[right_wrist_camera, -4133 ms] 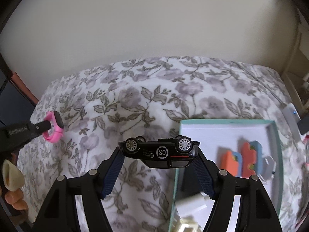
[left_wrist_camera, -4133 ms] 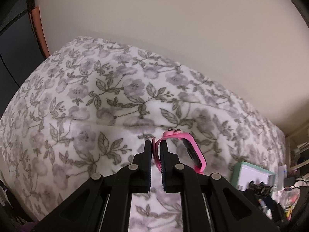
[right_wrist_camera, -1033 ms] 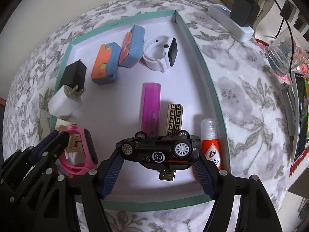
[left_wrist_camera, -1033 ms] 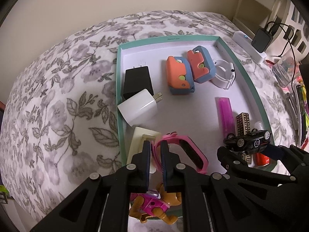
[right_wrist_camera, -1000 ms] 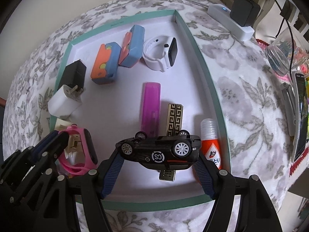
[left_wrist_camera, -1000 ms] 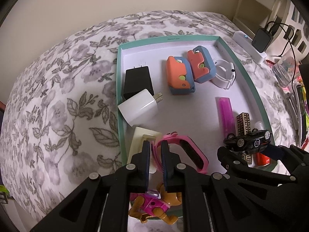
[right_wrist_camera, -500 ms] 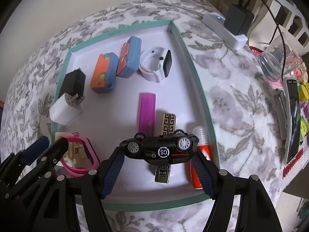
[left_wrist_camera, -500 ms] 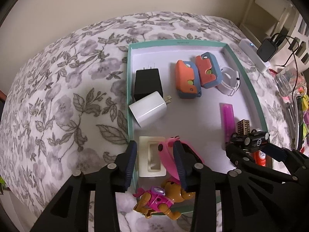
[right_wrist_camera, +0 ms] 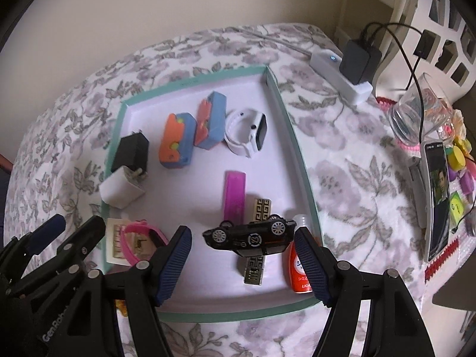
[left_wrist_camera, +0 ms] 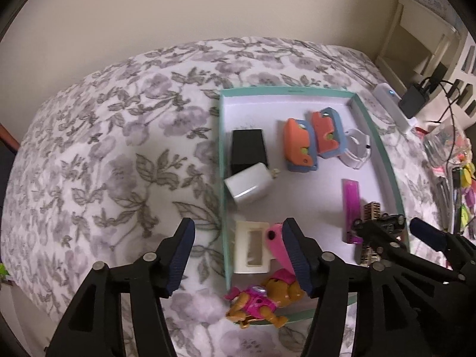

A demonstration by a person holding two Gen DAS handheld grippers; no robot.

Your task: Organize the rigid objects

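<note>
Clearly lay upside down, the black toy car (right_wrist_camera: 249, 238), wheels up, long axis running left to right across the lower middle of the right wrist frame, nose toward the right and slightly higher. Sat between the wide-spread jaws of the right gripper (right_wrist_camera: 242, 263), clear of the left pad, very near the right one; contact there could not be told. Rested over a gold patterned stick (right_wrist_camera: 255, 247), beside a red tube (right_wrist_camera: 298, 267) and a purple bar (right_wrist_camera: 234, 196), all inside the teal-rimmed tray (right_wrist_camera: 300, 160).

Showed glossy black bodywork, silver spoked wheels and a round white emblem on its underside.

Lower left of the same frame: pink wristband (right_wrist_camera: 142, 241) standing on edge in the tray's near corner, over a cream plate (right_wrist_camera: 114, 242). Left gripper (left_wrist_camera: 238, 257) spread wide too, holding nothing, its right pad just beside the band.

Farther up the tray: black charger (right_wrist_camera: 132, 150), white charger (right_wrist_camera: 120, 189), two orange-and-blue cases (right_wrist_camera: 193, 134), white smartwatch (right_wrist_camera: 248, 135). Toy pup (left_wrist_camera: 261, 300) at the tray's near rim in the left wrist frame.

Underneath, a grey floral bedspread (right_wrist_camera: 342, 178) against a plain cream wall (right_wrist_camera: 148, 6); upper right, a white power strip (right_wrist_camera: 339, 71), a glass (right_wrist_camera: 416, 113) and a phone (right_wrist_camera: 437, 190).
</note>
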